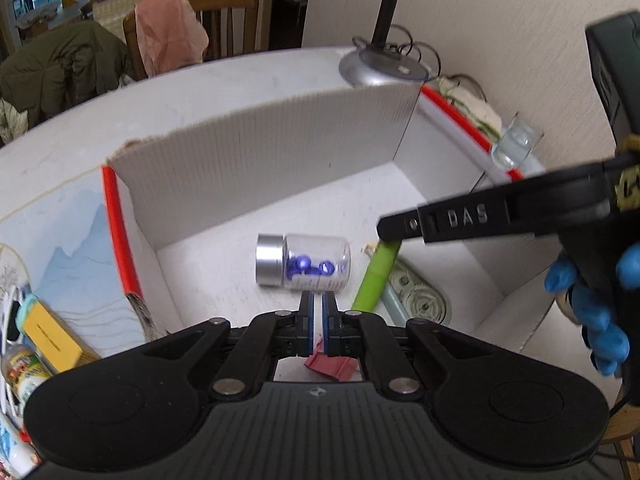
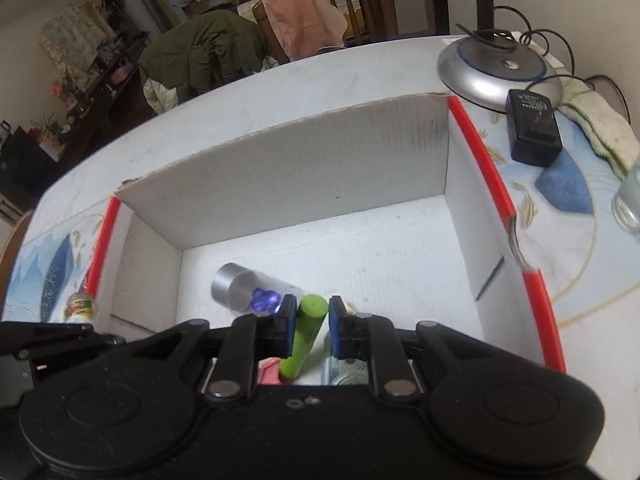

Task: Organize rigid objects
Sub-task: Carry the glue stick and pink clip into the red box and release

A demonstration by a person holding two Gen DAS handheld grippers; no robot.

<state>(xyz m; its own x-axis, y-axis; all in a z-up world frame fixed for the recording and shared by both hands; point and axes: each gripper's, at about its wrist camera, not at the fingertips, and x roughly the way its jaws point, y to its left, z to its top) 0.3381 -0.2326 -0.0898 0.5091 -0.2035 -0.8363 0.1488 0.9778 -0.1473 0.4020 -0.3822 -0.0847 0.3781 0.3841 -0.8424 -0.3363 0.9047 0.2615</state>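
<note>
Lime-green plastic cylinder (image 2: 306, 334) sits between the right gripper (image 2: 312, 322) fingers, jaws apart w/ a gap each side, not clamped. Its long axis runs along the fingers, far end aimed at the back wall of the white corrugated cardboard box w/ red-taped edges (image 2: 304, 176); its near end is hidden under the gripper body. In the left wrist view only part of the cylinder shows, top end behind the right gripper's finger. One clear glass jar w/ silver metal lid (image 1: 303, 262) lies on its side on the box floor, lid toward the left wall, holding blue beads; count unclear, approx 3–4. Left gripper (image 1: 318, 300) hovers just near of the jar, jaws nearly together, holding nothing. One reddish folded piece (image 1: 332, 366) and one pale patterned flat item (image 1: 416, 296) are mostly covered, hard to identify.
</note>
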